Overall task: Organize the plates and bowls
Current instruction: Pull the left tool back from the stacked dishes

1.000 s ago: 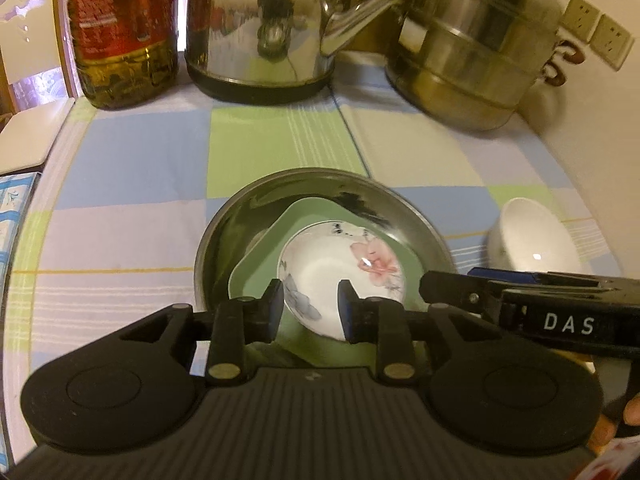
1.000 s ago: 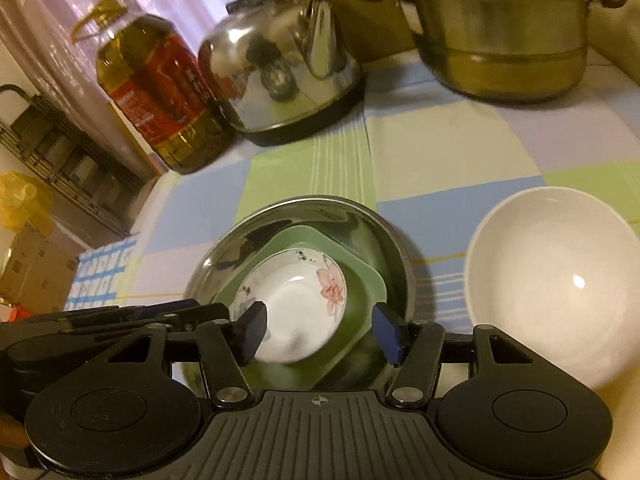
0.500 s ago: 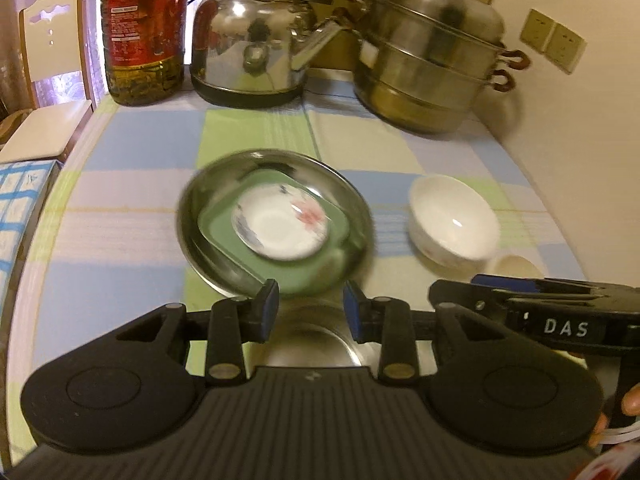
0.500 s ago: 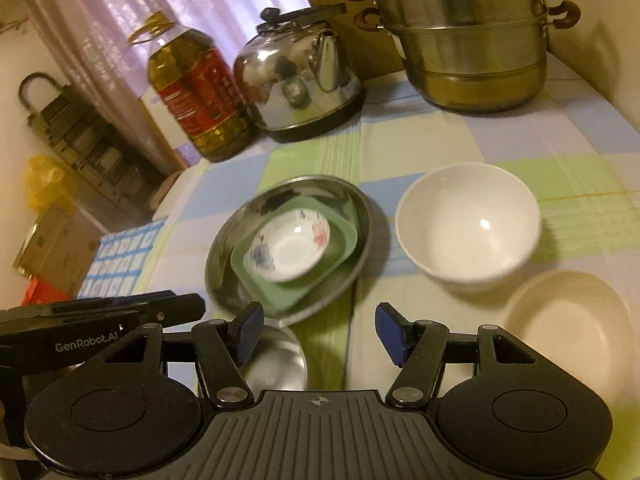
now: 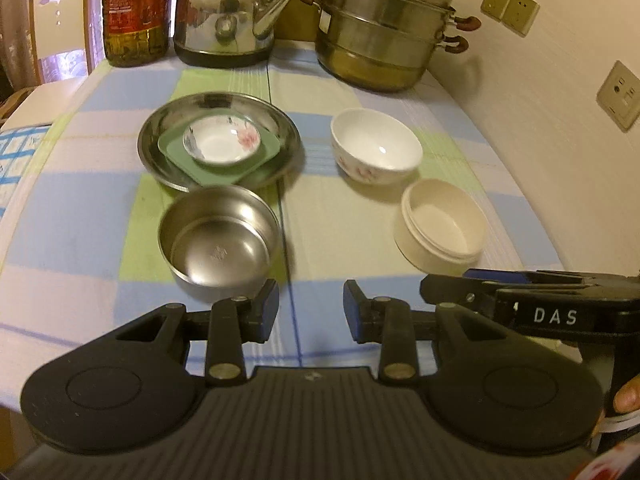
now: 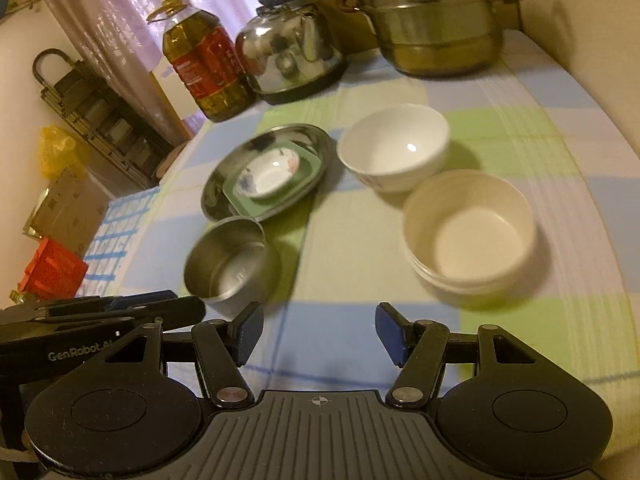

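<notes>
A steel plate (image 5: 160, 142) holds a green square plate (image 5: 176, 156) with a small floral dish (image 5: 222, 144) on top; the stack also shows in the right wrist view (image 6: 216, 196). A steel bowl (image 5: 218, 238) stands in front of it. A white floral bowl (image 5: 376, 146) and a cream bowl (image 5: 440, 226) stand to the right. My left gripper (image 5: 311, 312) is open and empty, just in front of the steel bowl. My right gripper (image 6: 319, 336) is open and empty, between the steel bowl (image 6: 230, 264) and the cream bowl (image 6: 468, 228).
An oil bottle (image 5: 136, 8), a steel kettle (image 5: 228, 12) and a stacked steamer pot (image 5: 384, 28) stand along the table's far edge. A wall with sockets (image 5: 620, 88) runs along the right. A chair (image 5: 56, 20) stands at the far left.
Both grippers have pulled back and up from the plate stack, so the steel bowl and cream bowl have come into view. The left jaws have opened wider.
</notes>
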